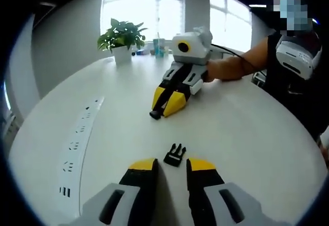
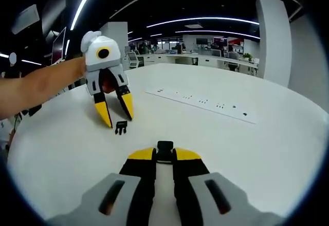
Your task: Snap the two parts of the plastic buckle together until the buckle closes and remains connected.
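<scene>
right tool (image 2: 164, 155) clamped on one buckle half (image 2: 165, 146), left tool (image 1: 172, 165) held apart around pronged half (image 1: 175, 155) on white counter (image 1: 247, 133)

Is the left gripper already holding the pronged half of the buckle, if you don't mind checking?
No: in the left gripper view the pronged buckle half lies on the white table, just ahead of the open left gripper, untouched.

Left gripper (image 1: 171, 165) low with jaws apart, right gripper (image 2: 164, 154) jaws seemingly clamped

Grippers (image 1: 171, 165) — grey bodies, black jaws, yellow tips.
</scene>
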### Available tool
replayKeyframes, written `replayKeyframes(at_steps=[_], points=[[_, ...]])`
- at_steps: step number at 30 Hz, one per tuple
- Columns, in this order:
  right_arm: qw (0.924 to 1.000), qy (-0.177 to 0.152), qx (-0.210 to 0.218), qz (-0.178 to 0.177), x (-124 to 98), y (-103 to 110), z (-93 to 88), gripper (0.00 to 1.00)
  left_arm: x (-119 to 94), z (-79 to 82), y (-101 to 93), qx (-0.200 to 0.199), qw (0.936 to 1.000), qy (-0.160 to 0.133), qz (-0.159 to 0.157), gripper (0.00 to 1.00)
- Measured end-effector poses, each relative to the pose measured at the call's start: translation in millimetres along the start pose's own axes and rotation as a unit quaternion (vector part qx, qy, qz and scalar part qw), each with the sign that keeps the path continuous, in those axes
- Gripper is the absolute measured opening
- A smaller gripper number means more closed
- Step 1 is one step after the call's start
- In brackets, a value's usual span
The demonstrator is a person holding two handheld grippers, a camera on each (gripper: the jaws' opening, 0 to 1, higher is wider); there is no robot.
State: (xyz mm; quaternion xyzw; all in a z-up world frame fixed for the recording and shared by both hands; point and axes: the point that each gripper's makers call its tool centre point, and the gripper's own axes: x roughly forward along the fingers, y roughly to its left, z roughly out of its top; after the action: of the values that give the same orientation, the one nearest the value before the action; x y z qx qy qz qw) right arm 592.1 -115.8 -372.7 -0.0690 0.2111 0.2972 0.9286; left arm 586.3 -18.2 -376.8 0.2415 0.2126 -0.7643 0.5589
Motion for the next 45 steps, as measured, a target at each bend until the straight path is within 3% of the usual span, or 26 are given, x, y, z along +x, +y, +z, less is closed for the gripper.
replayKeyframes(at_steps=[16,22,28,45], points=[[1.0,-0.001,-0.003,0.001,0.5,-0.4,-0.3,0.11,9.6,7.0,-2.5,0.001,0.9986,-0.041,-0.033,0.15],[1.0,-0.001,-0.004,0.002,0.5,0.5,-0.1,0.11,11.0,7.7,-2.7,-0.004,0.9982,-0.053,-0.029,0.15],[0.9999,0.003,-0.014,0.002,0.1,1.1,-1.3,0.11,12.9,8.2,-7.0,0.005,0.9985,-0.046,-0.029,0.18],[0.9993,-0.001,-0.034,0.017,-1.4,6.1,-1.5,0.11,14.2,8.4,-5.9,-0.01,0.9973,-0.068,-0.026,0.12]])
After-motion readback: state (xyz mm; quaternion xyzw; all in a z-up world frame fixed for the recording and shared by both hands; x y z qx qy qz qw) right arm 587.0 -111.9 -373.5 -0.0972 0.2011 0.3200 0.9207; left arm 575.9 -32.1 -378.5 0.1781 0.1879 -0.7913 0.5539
